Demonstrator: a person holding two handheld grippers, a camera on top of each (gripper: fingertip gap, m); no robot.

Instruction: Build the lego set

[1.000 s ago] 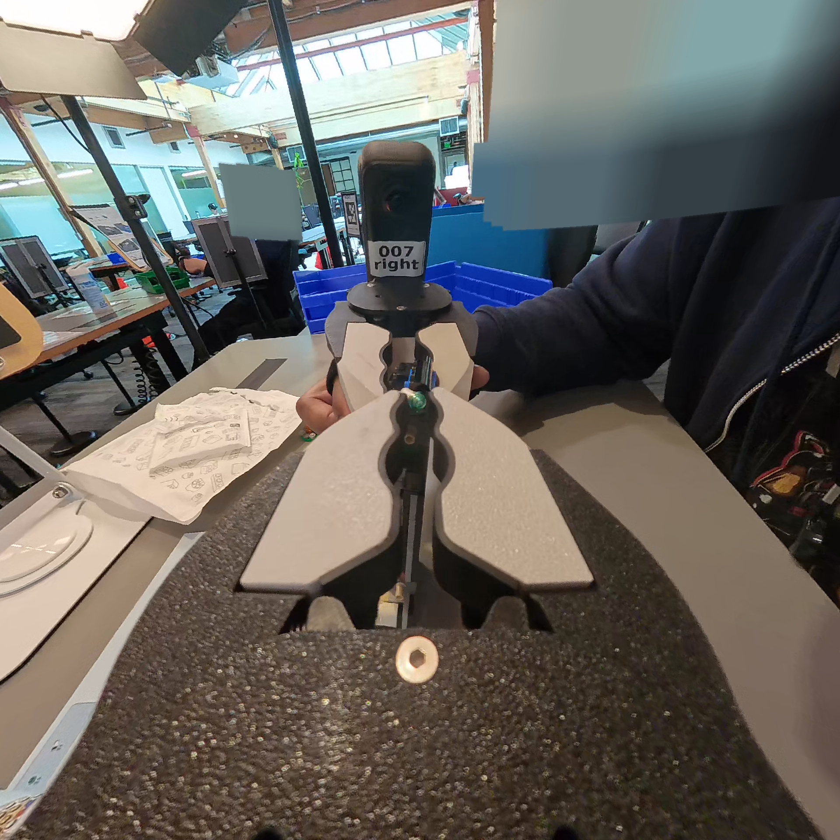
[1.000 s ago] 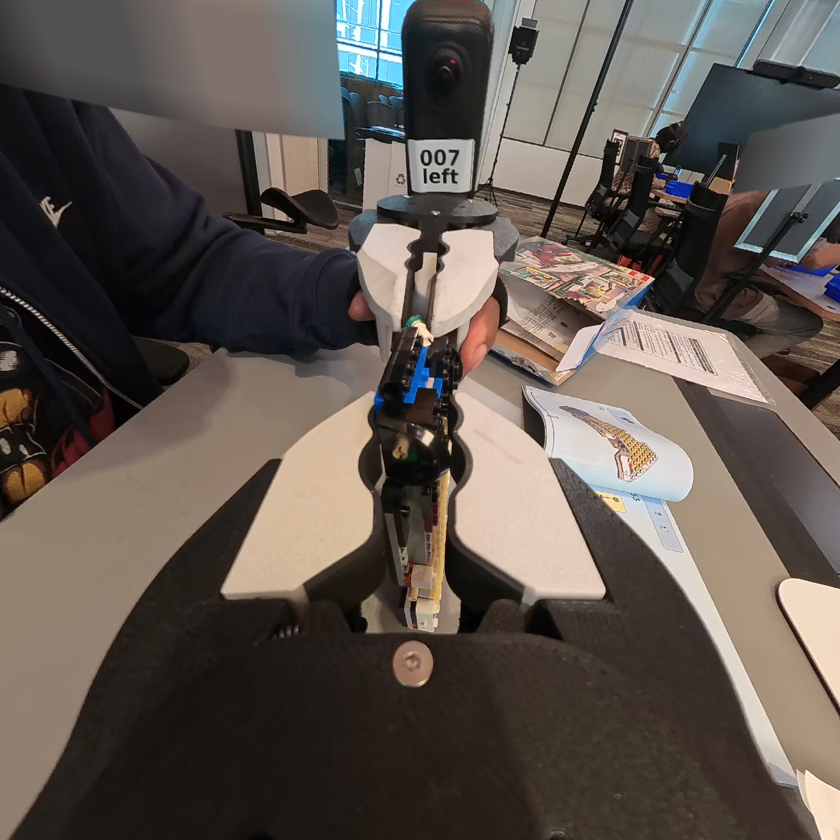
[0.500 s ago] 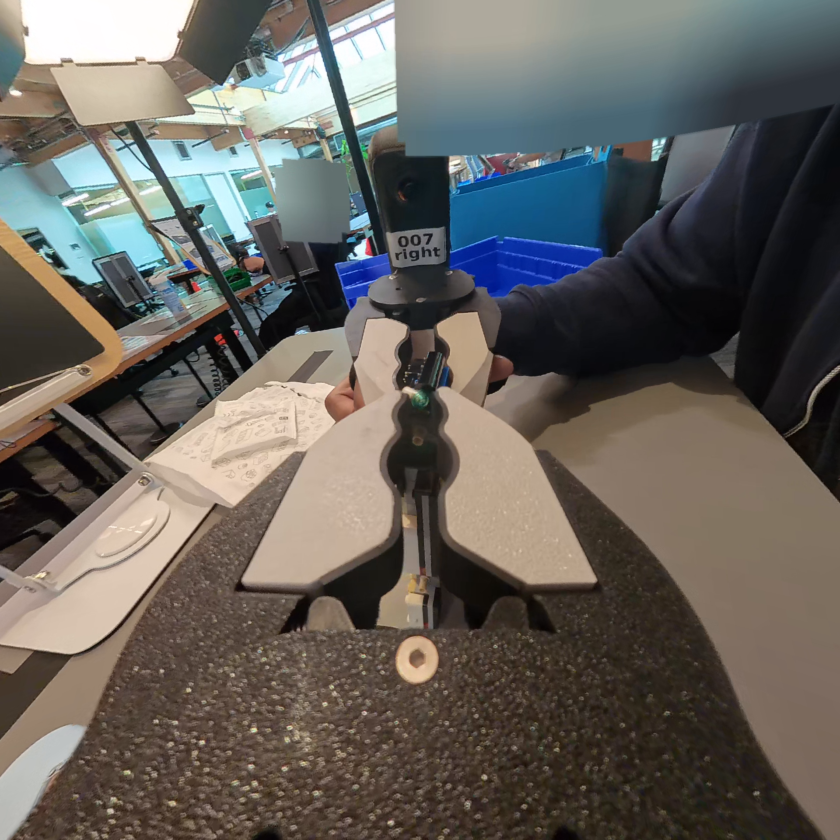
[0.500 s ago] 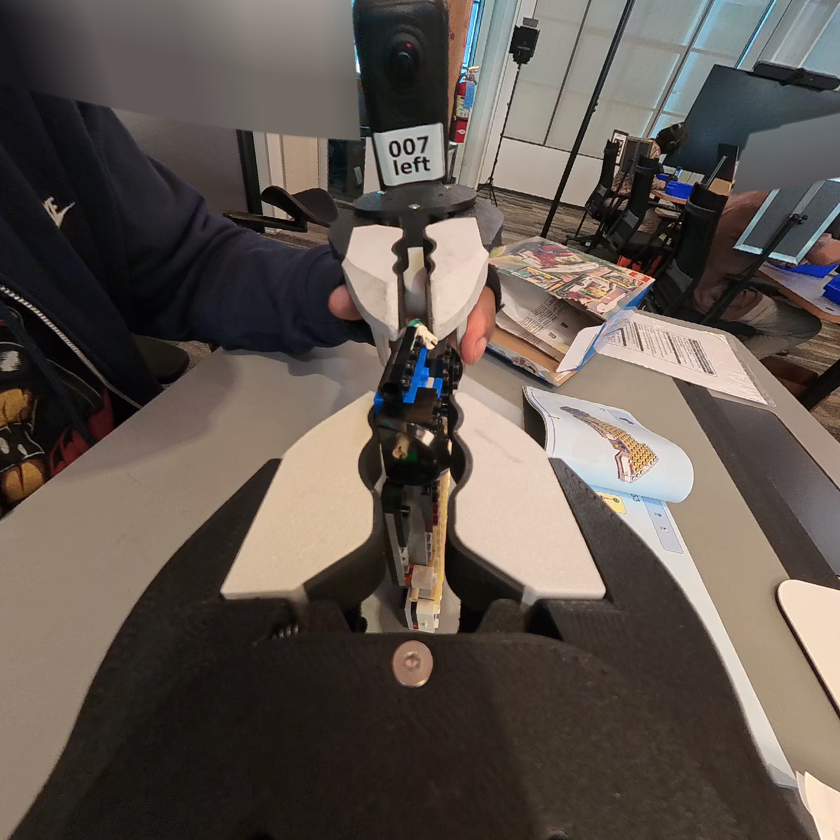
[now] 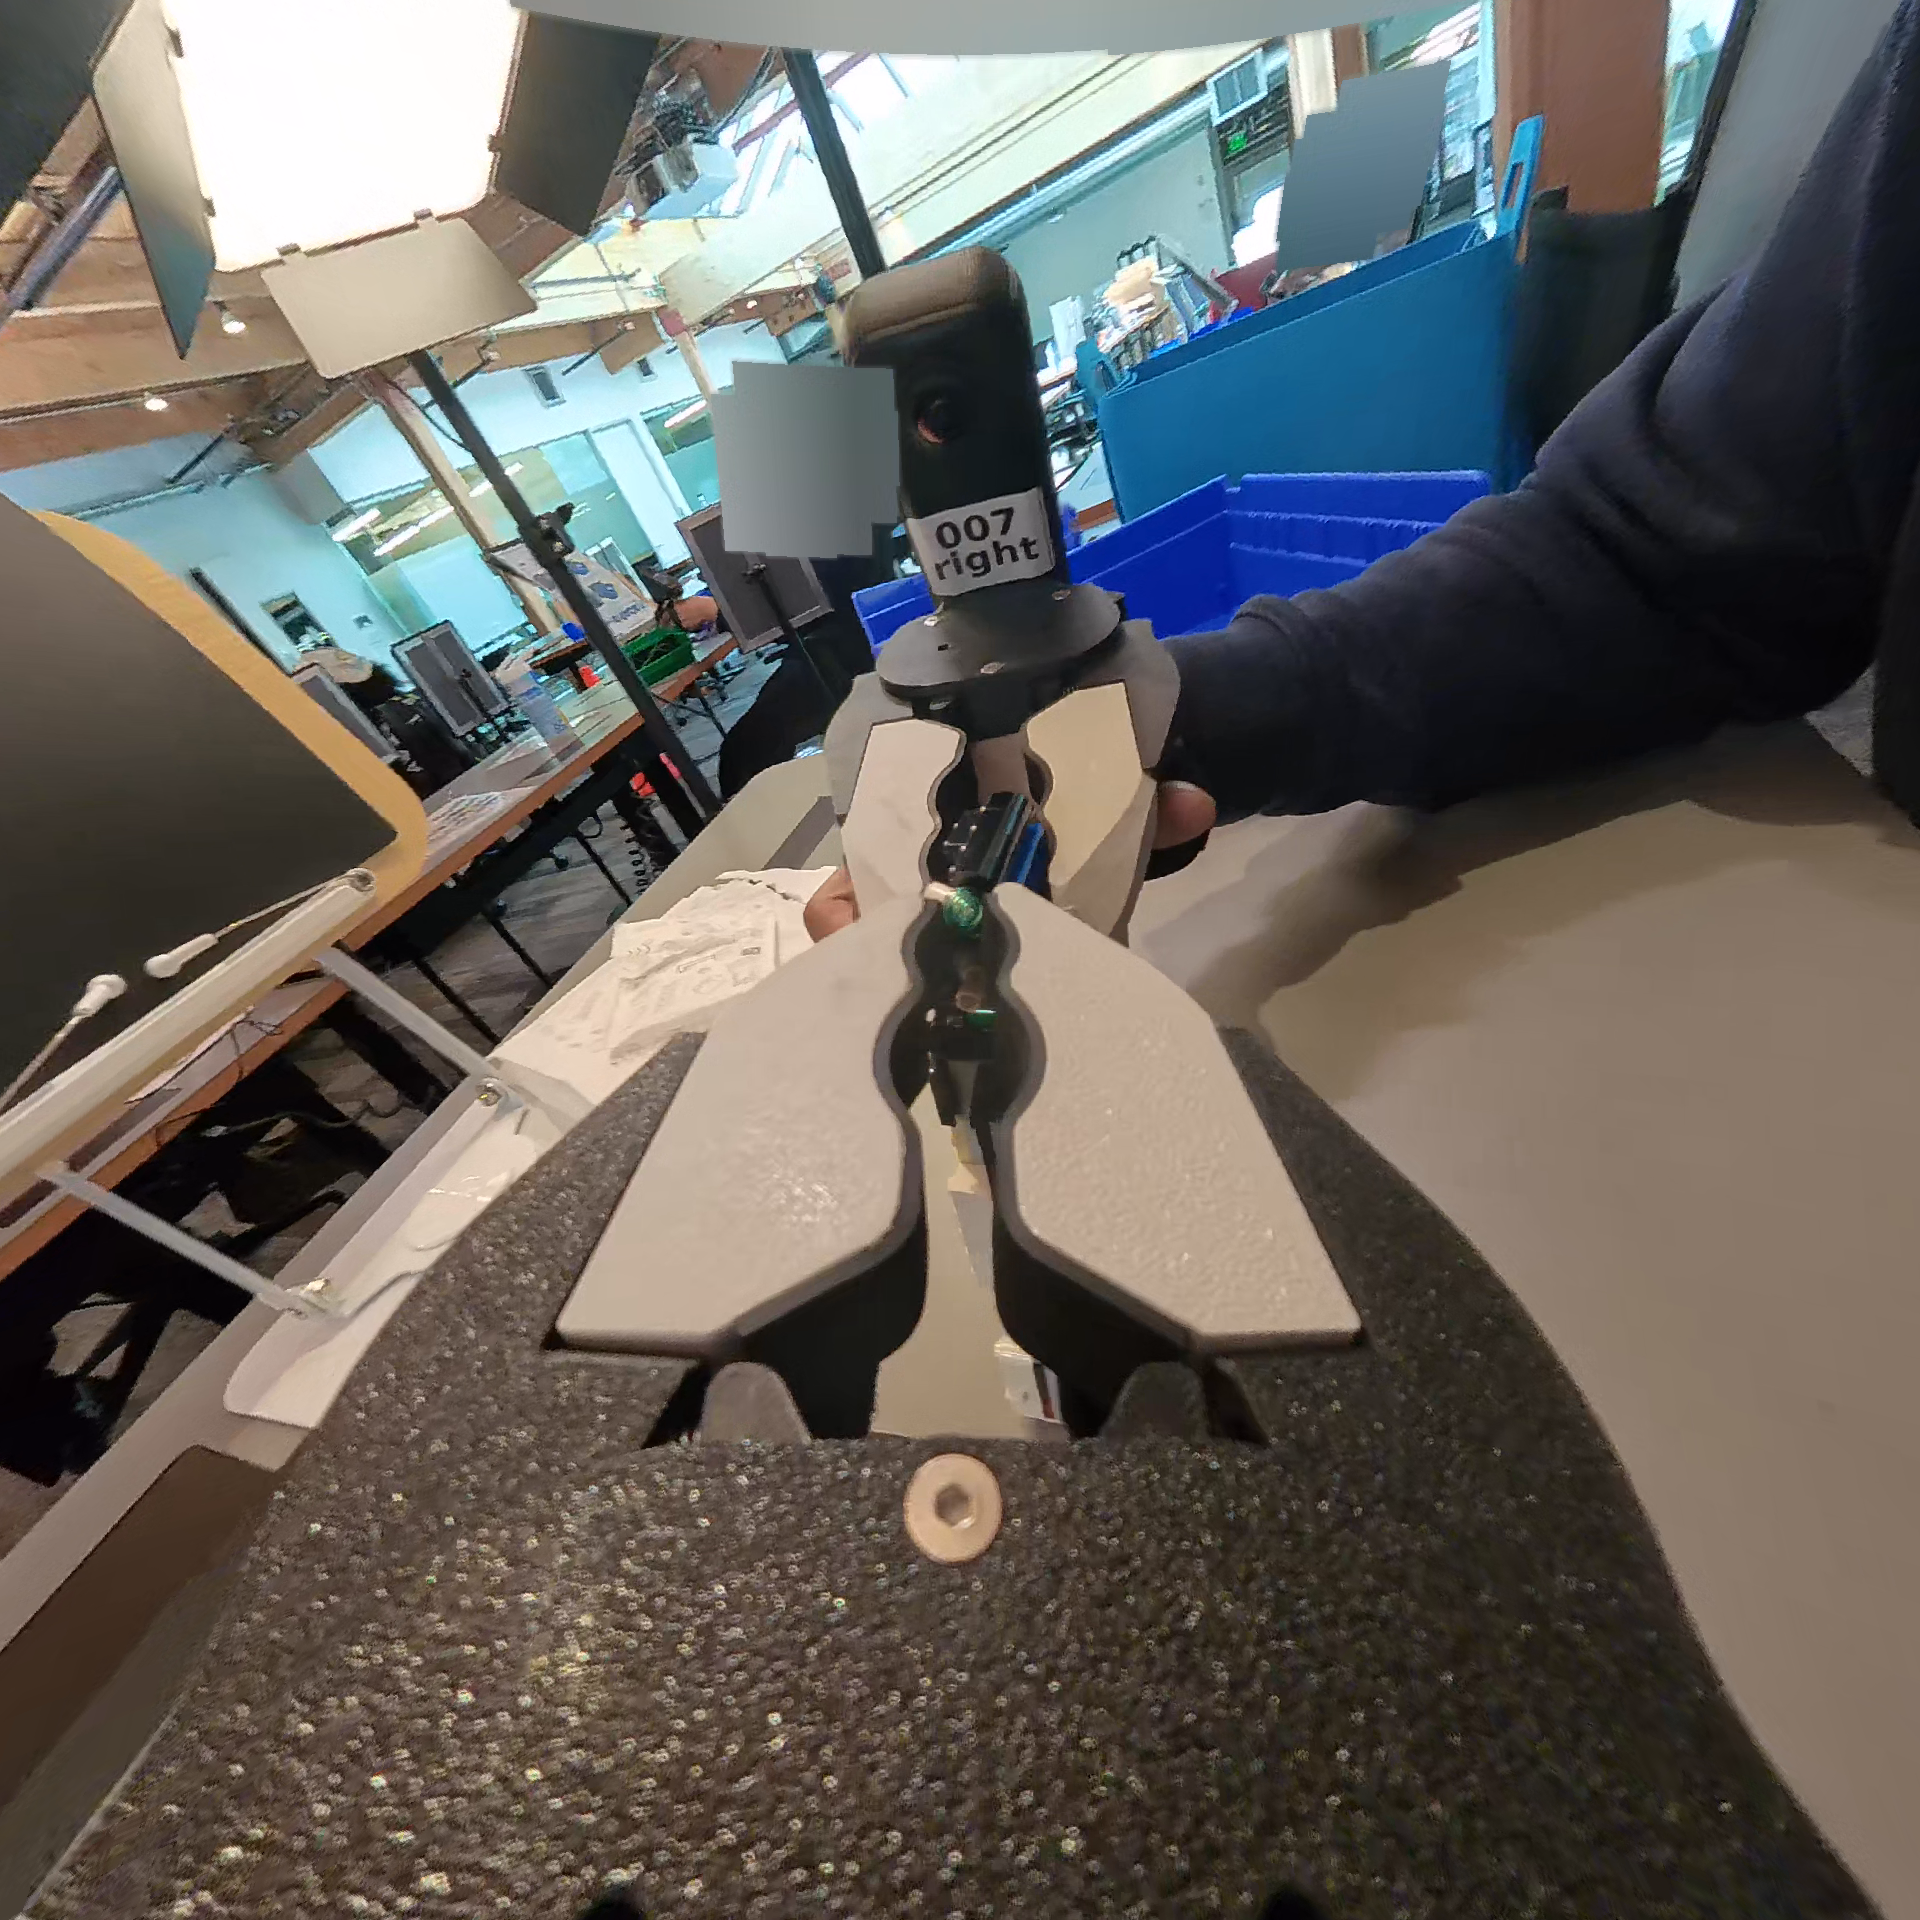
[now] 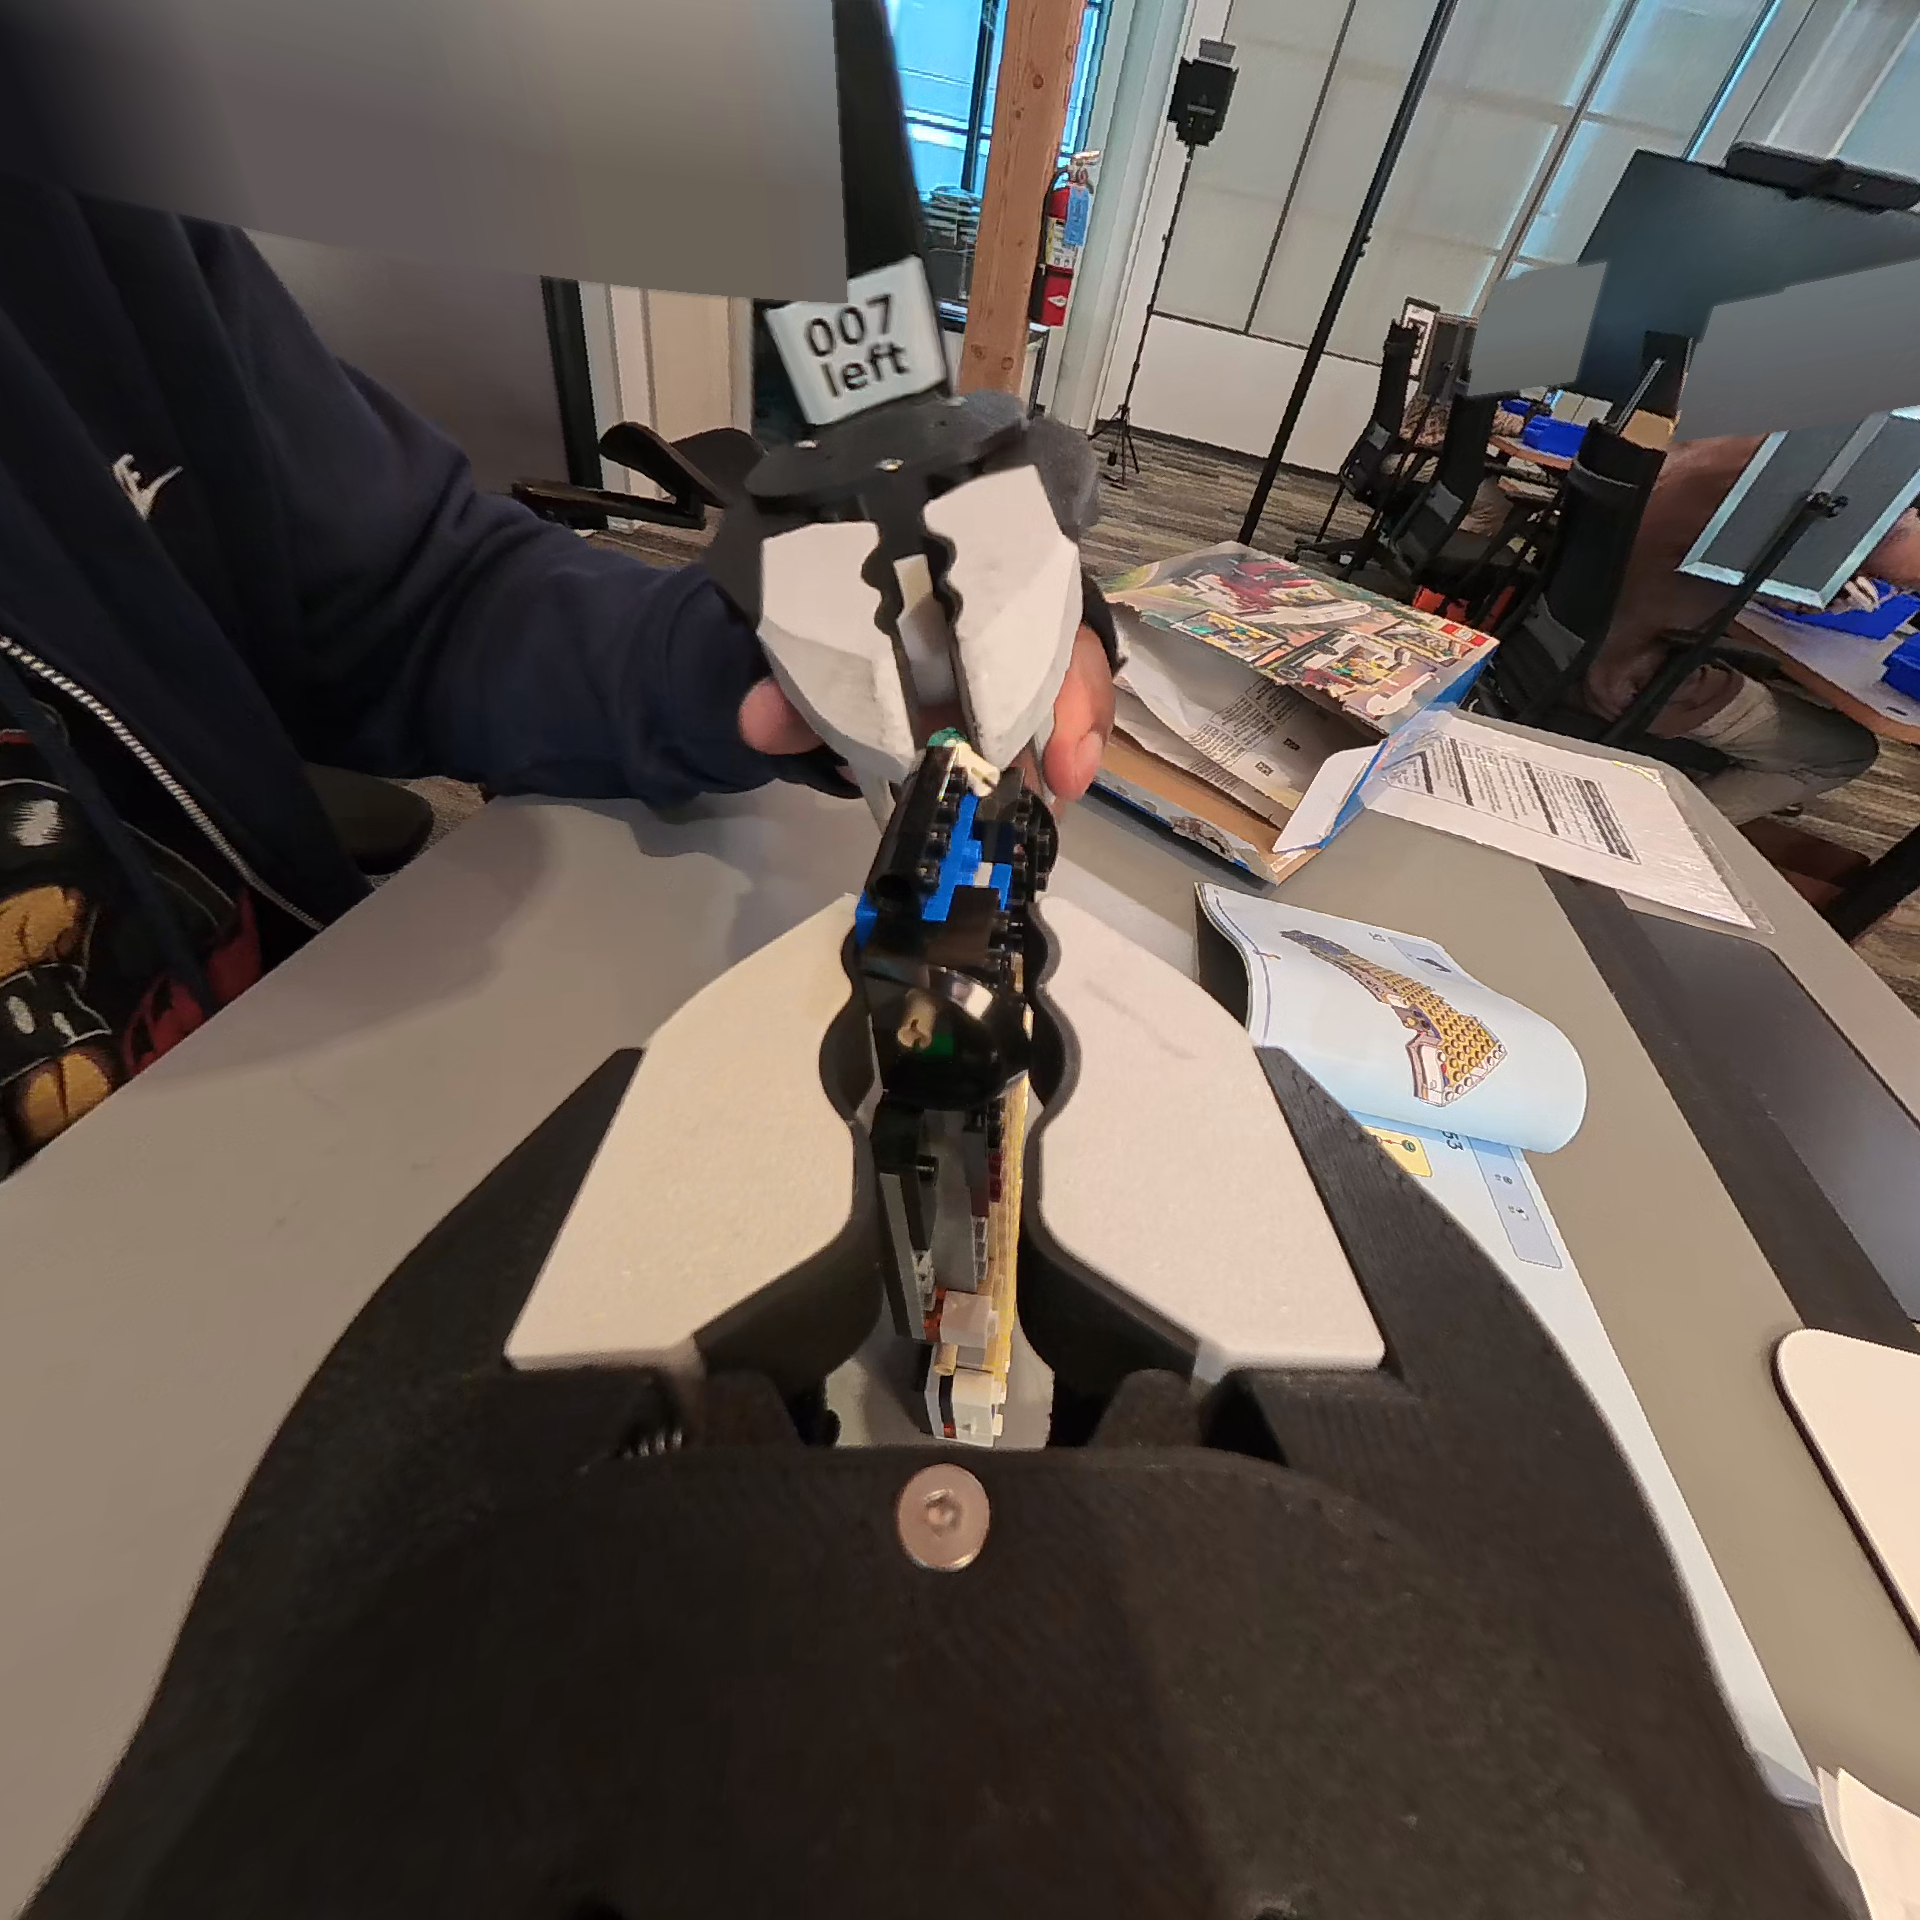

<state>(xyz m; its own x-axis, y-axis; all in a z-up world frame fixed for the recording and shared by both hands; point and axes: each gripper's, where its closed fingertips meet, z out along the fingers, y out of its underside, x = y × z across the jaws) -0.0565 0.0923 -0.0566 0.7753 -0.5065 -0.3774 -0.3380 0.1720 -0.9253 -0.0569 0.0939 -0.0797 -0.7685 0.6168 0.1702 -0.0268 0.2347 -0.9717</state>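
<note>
Pinching a tiny white-and-green plastic stud piece point(image 5: 961, 906) at its very tips, the left gripper point(image 5: 964, 925) meets the right gripper point(image 6: 940, 914), whose pads press the flanks of a black, blue and tan toy-brick model point(image 6: 951, 997). The model looks light, stiff and liable to pop apart; its broad sides seem safest to hold. Both tools are raised above the grey table point(image 6: 343, 1091), nose to nose.
</note>
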